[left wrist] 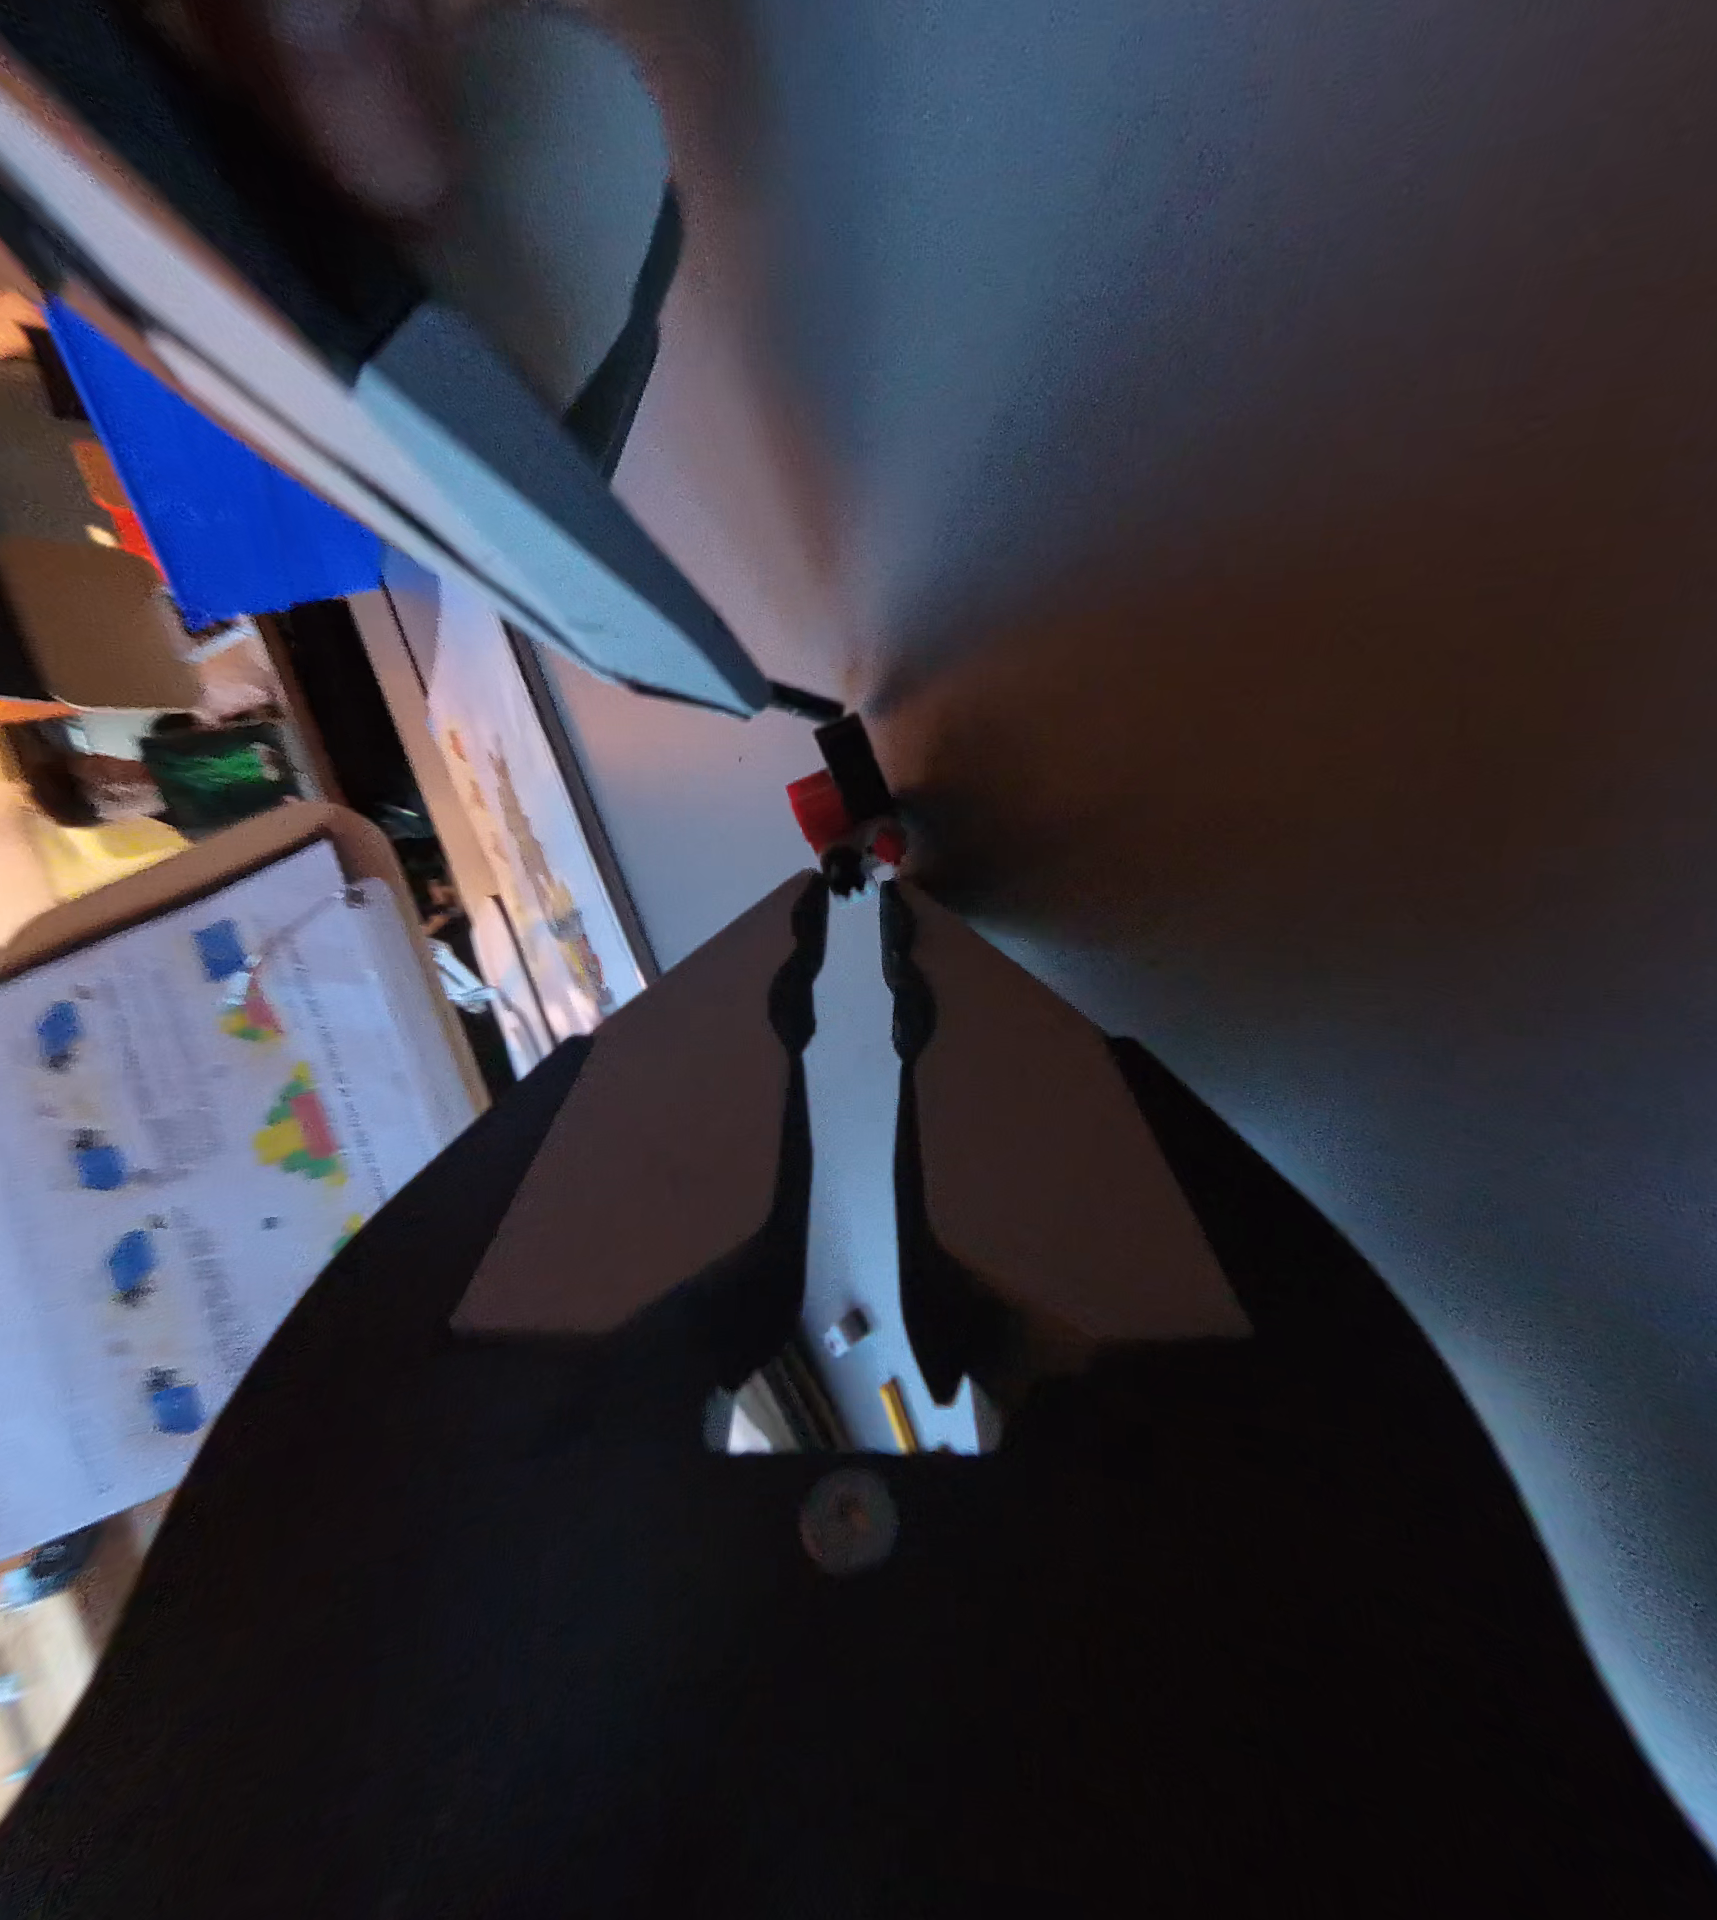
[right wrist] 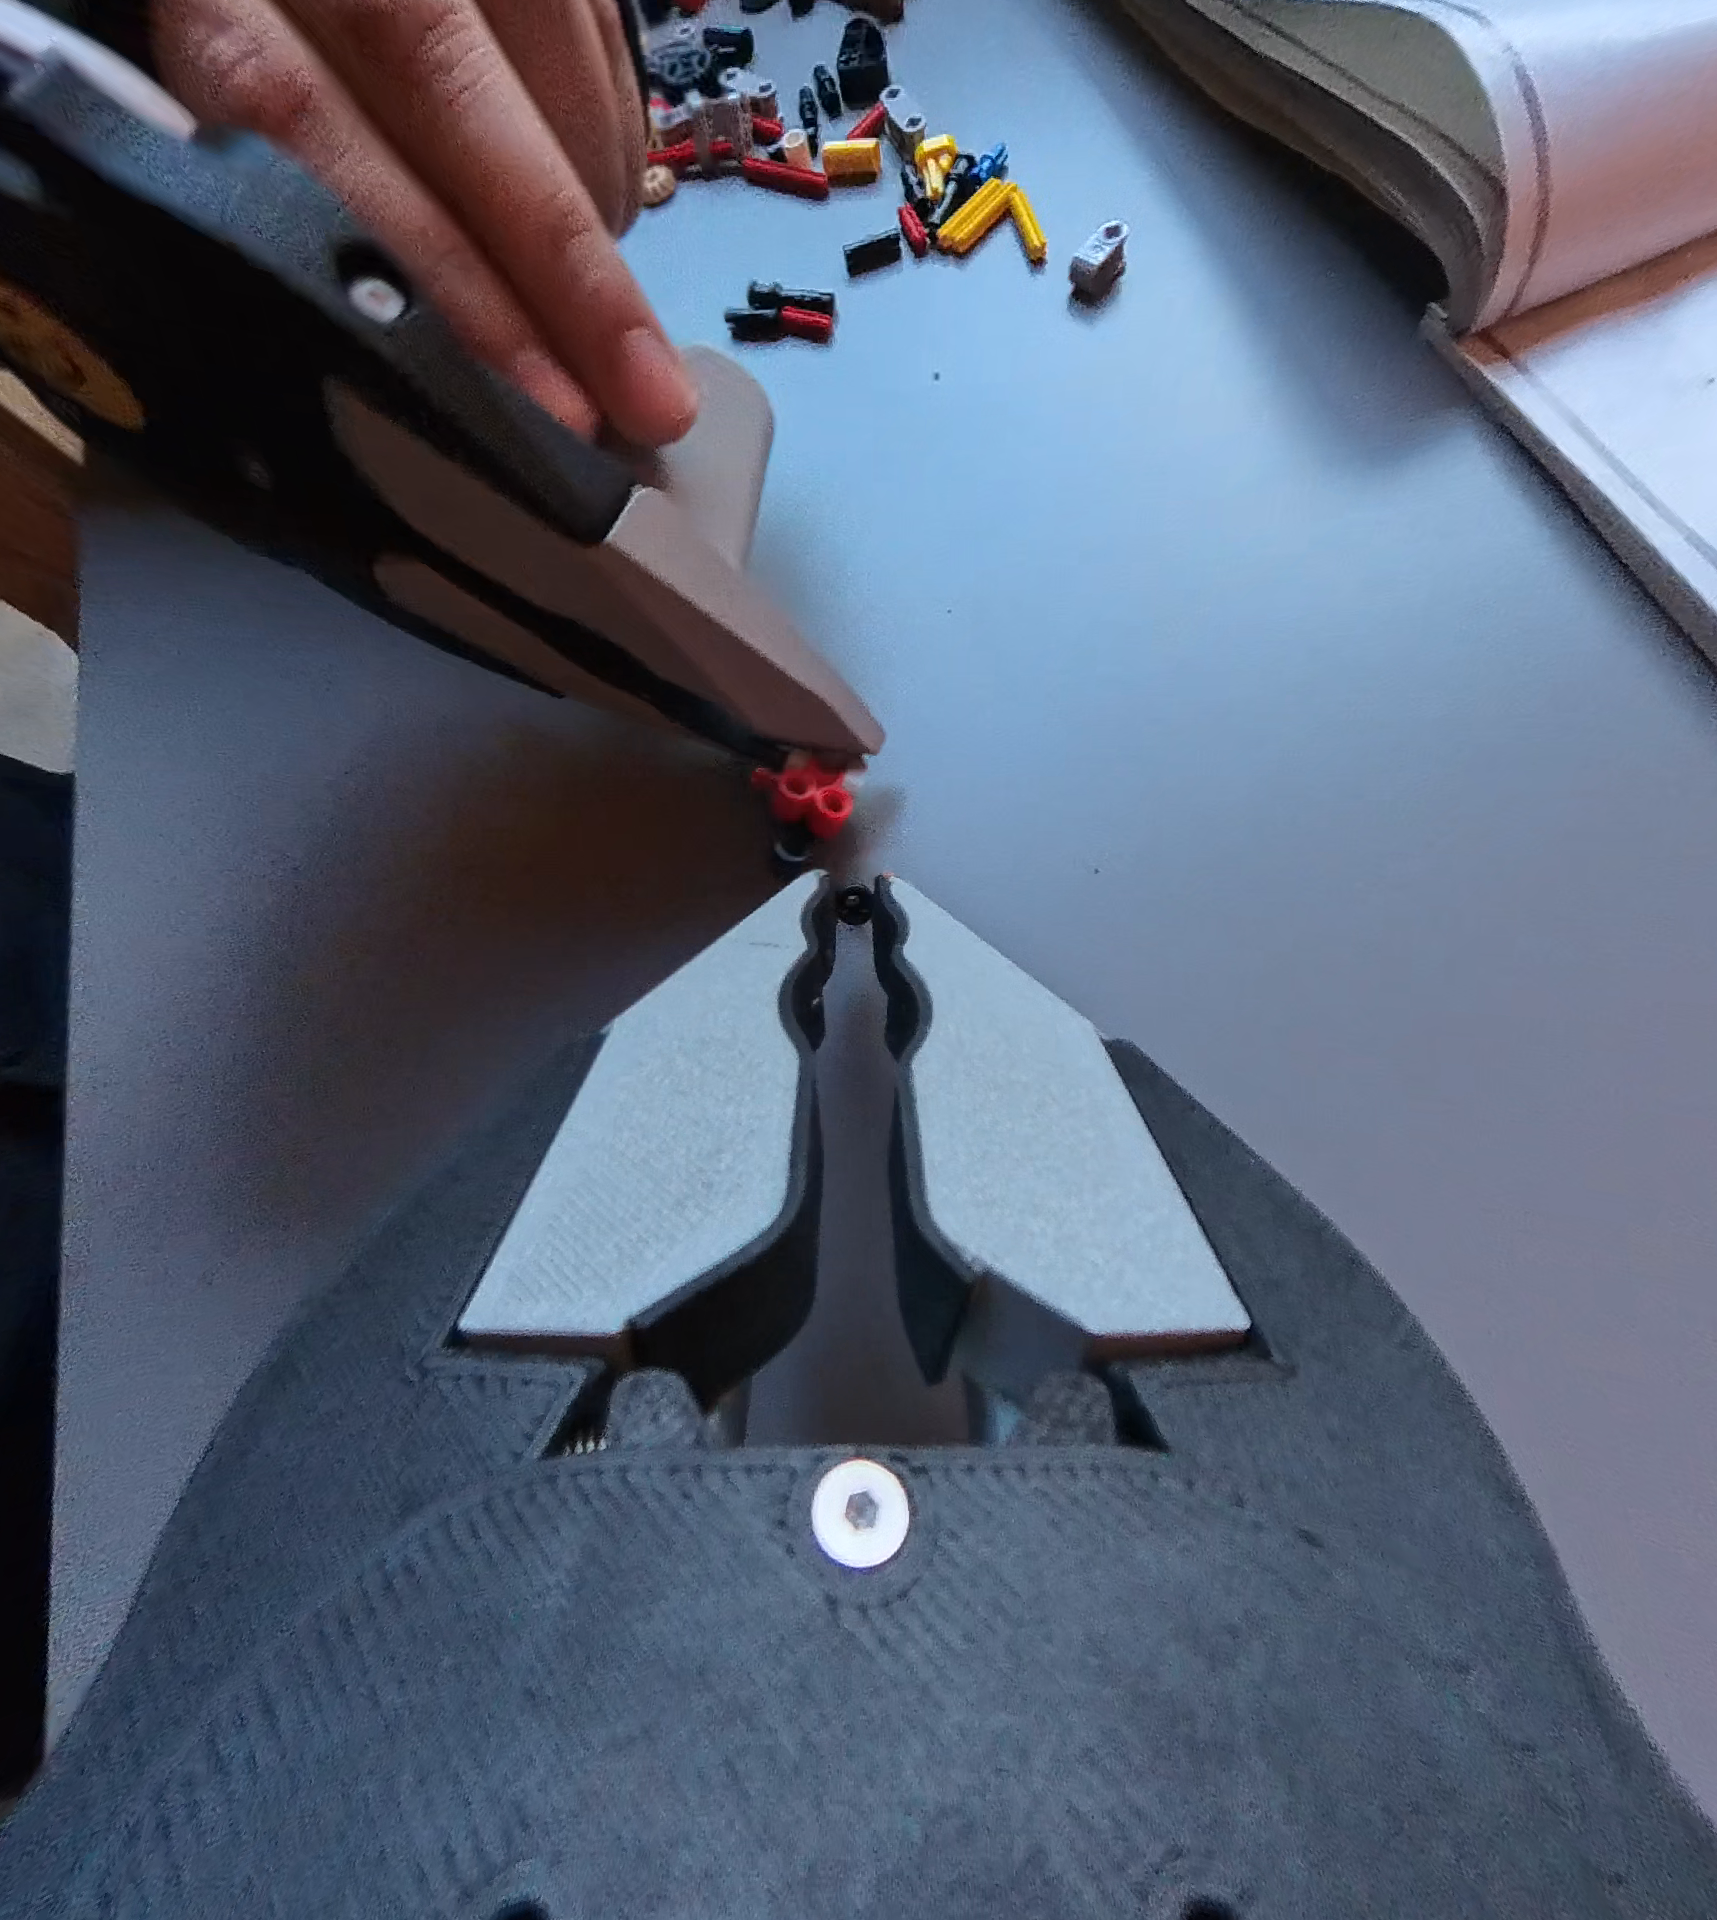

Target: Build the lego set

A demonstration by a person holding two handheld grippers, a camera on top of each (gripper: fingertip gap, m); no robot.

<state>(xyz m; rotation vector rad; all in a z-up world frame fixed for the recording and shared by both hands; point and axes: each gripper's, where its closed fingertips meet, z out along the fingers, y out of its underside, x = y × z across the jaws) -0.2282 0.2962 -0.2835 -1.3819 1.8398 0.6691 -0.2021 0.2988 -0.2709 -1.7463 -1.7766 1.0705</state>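
The right gripper (right wrist: 854, 902) pinches a small black pin (right wrist: 851, 904) at its fingertips. Just ahead, the left gripper (right wrist: 812, 764) clamps a red connector (right wrist: 804, 798). Bare grey table (right wrist: 1197, 727) spreads rightward to the open book's (right wrist: 1612, 343) edge.

The table surface (right wrist: 1197, 727) was plain grey-blue, and the loose building pieces (right wrist: 895, 177) on it were red, yellow, black, grey and a little blue. Both grippers had black bodies with light grey finger plates and wavy black pads; the small connector (right wrist: 804, 795) was bright red, the pin (right wrist: 851, 902) black. The instruction sheet (left wrist: 137, 1195) was white with blue, yellow, green and red marks
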